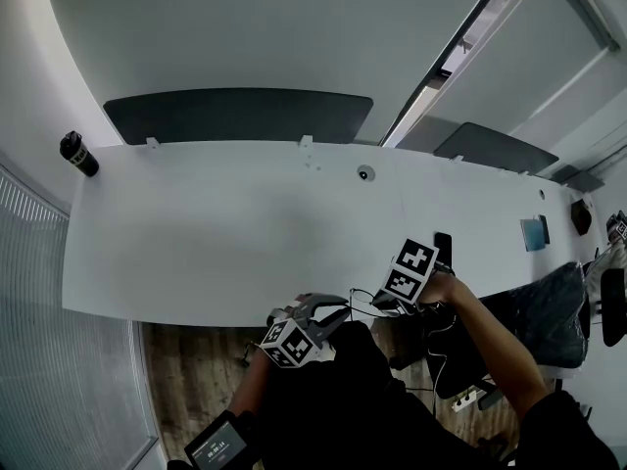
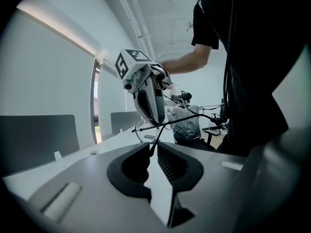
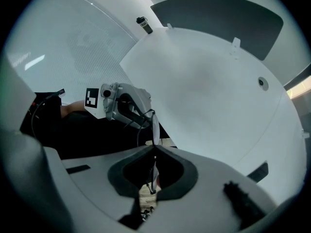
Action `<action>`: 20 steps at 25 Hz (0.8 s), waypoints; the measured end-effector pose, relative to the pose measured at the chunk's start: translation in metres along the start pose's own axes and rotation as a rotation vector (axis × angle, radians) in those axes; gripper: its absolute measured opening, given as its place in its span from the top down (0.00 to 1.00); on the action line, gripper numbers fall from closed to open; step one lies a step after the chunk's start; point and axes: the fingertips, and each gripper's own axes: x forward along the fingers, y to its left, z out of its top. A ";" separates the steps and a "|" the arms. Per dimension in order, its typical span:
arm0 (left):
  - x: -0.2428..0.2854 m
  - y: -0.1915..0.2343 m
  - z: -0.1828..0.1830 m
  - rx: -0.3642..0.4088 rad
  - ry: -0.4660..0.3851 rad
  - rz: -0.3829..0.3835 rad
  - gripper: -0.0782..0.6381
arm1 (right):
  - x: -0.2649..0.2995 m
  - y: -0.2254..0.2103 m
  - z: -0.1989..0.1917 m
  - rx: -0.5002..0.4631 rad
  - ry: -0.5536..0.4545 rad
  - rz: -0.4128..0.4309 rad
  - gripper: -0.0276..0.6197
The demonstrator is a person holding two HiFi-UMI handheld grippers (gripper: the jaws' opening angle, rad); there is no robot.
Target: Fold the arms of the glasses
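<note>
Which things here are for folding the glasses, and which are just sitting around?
For the job: glasses; left gripper, pinching one arm; right gripper, holding the front.
Just lying about: black bottle at the white table corner; small blue item.

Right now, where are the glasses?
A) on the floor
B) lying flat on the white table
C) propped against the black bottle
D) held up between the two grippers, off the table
D: the left gripper pinches one arm of the glasses and the right gripper is closed on the frame, with both short of the near edge of the table.
</note>
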 end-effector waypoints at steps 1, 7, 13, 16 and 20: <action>-0.001 0.000 0.000 0.001 0.001 0.002 0.81 | 0.000 0.000 0.001 0.002 -0.003 0.002 0.93; -0.004 -0.001 -0.001 -0.009 0.006 -0.010 0.83 | -0.003 -0.007 0.004 0.042 -0.049 0.037 0.93; -0.006 -0.002 -0.006 -0.001 0.027 0.005 0.84 | -0.002 -0.013 0.007 0.093 -0.088 0.080 0.93; -0.008 0.000 -0.009 -0.001 0.040 0.014 0.85 | -0.002 -0.018 0.010 0.121 -0.111 0.098 0.93; -0.009 -0.001 -0.015 -0.008 0.065 0.004 0.85 | 0.000 -0.026 0.013 0.164 -0.140 0.117 0.93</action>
